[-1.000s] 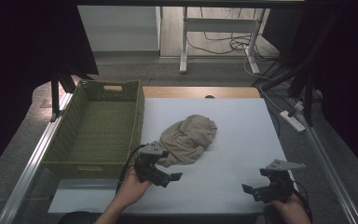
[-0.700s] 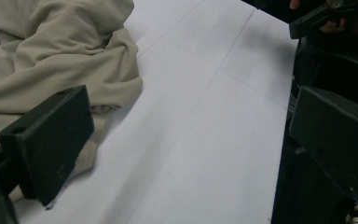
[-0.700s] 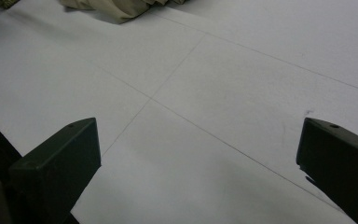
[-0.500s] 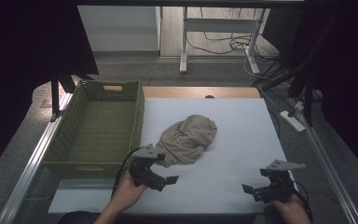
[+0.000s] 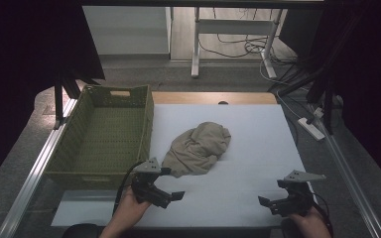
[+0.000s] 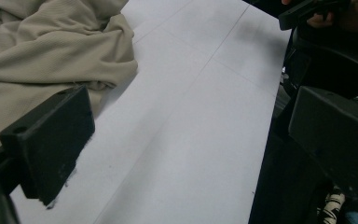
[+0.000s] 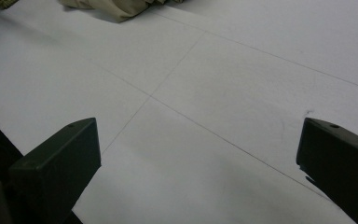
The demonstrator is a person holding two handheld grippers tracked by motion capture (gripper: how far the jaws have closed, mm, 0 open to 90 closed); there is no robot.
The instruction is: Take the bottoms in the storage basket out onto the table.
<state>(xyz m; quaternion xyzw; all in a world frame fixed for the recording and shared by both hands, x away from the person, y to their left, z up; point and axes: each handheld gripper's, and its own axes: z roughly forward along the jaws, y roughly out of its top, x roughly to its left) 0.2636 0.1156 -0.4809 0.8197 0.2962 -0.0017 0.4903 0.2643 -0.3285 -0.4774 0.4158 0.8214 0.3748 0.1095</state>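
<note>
Cloth (image 5: 198,148) crumpled mid-table, beside the green basket (image 5: 104,136).
Left gripper (image 5: 166,186) gapes wide just short of the cloth's near edge, holding nothing; right gripper (image 5: 273,203), equally wide, hovers well apart over bare white table (image 5: 238,178), its jaws cut off by the frame.

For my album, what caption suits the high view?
Two open hand-held tongs, left and right, near a crumpled beige cloth beside a green basket.

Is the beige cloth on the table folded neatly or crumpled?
Crumpled. The beige cloth lies in a loose heap with irregular wrinkles and no flat folded edges, beside the green basket.
</note>
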